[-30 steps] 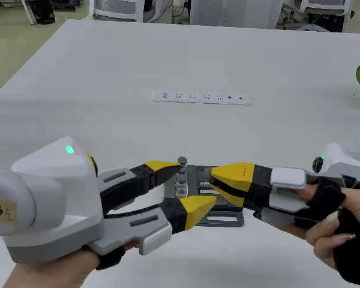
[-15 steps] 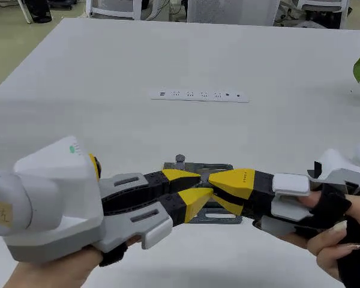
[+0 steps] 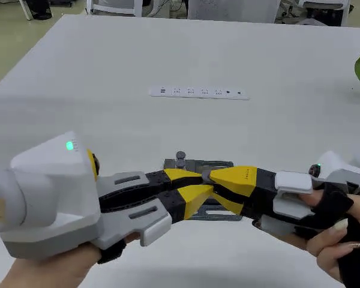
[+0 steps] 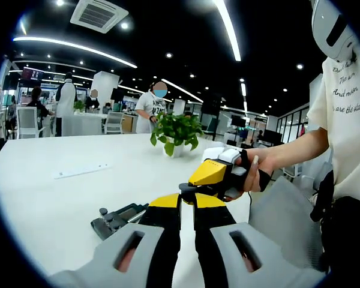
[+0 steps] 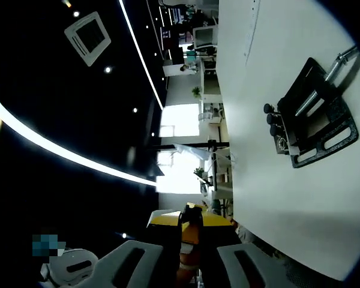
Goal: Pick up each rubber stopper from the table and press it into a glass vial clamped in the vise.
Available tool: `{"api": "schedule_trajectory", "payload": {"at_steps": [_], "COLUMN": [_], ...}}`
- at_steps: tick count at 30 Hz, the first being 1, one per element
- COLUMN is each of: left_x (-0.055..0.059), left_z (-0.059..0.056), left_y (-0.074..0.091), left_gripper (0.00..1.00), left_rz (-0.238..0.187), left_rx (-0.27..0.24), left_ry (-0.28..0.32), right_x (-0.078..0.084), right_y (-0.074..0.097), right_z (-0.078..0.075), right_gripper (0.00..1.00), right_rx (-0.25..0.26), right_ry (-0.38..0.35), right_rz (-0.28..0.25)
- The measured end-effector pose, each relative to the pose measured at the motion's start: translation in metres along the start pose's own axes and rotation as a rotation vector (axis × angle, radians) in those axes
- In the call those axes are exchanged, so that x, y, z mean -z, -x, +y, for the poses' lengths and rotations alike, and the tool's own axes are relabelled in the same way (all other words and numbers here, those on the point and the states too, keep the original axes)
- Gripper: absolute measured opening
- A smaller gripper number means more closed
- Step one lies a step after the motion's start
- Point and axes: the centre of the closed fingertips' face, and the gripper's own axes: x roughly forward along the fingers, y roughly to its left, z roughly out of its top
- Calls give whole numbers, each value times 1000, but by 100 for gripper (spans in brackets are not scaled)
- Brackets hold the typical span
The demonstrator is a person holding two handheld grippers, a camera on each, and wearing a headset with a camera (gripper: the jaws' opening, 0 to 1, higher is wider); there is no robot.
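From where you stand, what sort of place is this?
Probably an open-plan office or lab rather than a factory: a long white table with a power strip on it, a potted plant, ceiling strip lights, and people standing farther back.

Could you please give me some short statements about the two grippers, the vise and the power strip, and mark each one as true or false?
1. The left gripper and the right gripper meet tip to tip close to the vise. True.
2. The power strip lies between the vise and the person. False: it lies beyond the vise, farther up the table.
3. The vise holds stoppered vials with dark tops. True.
4. The left gripper's jaws stand wide open. False: they are drawn close together.
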Motion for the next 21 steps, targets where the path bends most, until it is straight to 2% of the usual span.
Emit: {"api": "schedule_trajectory", "payload": {"at_steps": [5, 11, 14, 17, 21], "left_x": [1, 2, 3, 4, 4], "left_z": [-1, 1, 1, 2, 4], "left_y": [0, -1, -3, -3, -3], "left_gripper": [2, 2, 2, 2, 2], "left_rz": [13, 10, 12, 14, 12], "left_rx": [-13, -18, -20, -24, -29], "left_ry": [-55, -44, -41, -41, -34], "right_x": [-1, -1, -2, -7, -6], "right_y": [0, -1, 0, 3, 6], "right_z": [-1, -1, -3, -6, -5], "right_gripper": [5, 5, 5, 6, 18], "right_rx": [0, 3, 9, 25, 39], "right_ry": [-19, -2, 36, 116, 158], "right_rz": [-5, -5, -6, -19, -16]}}
